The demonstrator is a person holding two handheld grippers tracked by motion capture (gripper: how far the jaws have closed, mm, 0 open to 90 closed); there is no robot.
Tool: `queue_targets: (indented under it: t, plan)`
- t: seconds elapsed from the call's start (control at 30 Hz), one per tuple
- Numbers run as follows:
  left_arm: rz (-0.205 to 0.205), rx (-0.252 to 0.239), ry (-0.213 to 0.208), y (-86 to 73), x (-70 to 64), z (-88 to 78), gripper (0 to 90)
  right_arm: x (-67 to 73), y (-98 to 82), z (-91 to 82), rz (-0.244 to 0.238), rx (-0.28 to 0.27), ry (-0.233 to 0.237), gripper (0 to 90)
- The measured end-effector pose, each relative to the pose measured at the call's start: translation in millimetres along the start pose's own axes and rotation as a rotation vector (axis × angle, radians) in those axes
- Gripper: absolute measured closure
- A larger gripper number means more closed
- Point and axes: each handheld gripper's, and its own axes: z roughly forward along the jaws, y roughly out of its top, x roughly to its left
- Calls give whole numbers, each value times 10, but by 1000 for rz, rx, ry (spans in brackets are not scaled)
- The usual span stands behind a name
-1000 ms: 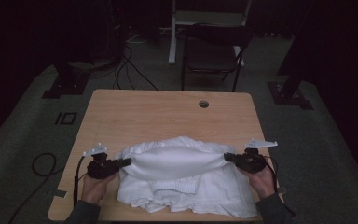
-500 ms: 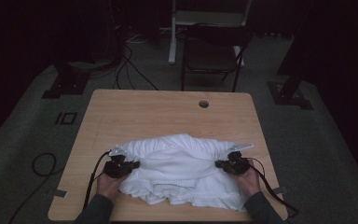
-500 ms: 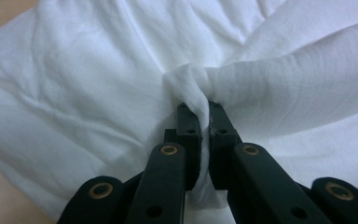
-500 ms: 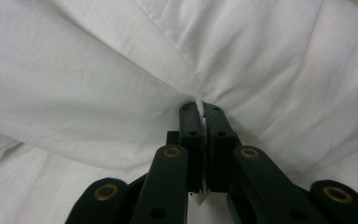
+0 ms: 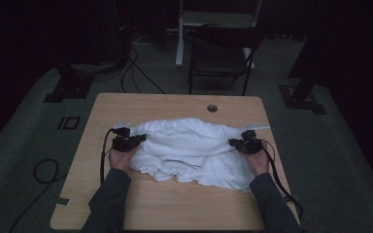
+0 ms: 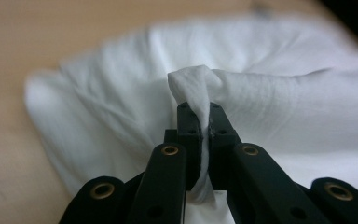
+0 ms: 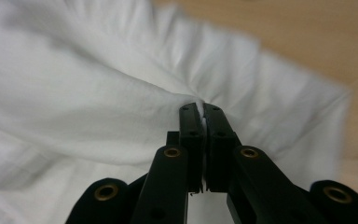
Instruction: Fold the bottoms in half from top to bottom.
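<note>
My left tool (image 5: 135, 141) pinches a fold of the white cloth (image 5: 189, 150) at its left end; my right tool (image 5: 234, 142) is clamped on its right end. The cloth lies bunched mid-desk (image 5: 175, 208), between my hands.

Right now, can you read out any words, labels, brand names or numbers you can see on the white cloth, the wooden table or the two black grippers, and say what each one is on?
None can be read.
White crumpled cloth: plain, no print or tag showing.
Light wooden table: bare wood grain, no lettering.
Left black gripper and right black gripper: plain black jaws with brass rivets, no markings.
</note>
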Motion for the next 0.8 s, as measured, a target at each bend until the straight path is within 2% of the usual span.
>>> queue_targets:
  t: [0.23,0.33,0.4,0.5,0.57,0.67,0.73,0.8]
  plan:
    - [-1,-155,-147,259,-190,-435,876,7,176,-498,-26,-165,6,878]
    - [22,-195,-191,254,-297,-621,876,45,200,-711,-37,-244,19,878]
    - [33,-203,-216,180,-341,-740,875,92,157,-842,-65,-269,32,878]
    - [44,-177,-252,-83,-382,-862,870,183,-28,-985,-121,-257,73,877]
    - [56,-109,-265,-340,-386,-890,857,225,-217,-1045,-149,-234,99,875]
    - [38,-7,-285,-711,-333,-904,806,251,-553,-1073,-144,-165,163,871]
    - [27,32,-283,-869,-298,-927,729,279,-764,-1046,-143,-98,195,862]
    - [16,29,-268,-907,-256,-995,609,304,-918,-1017,-158,-36,227,798]
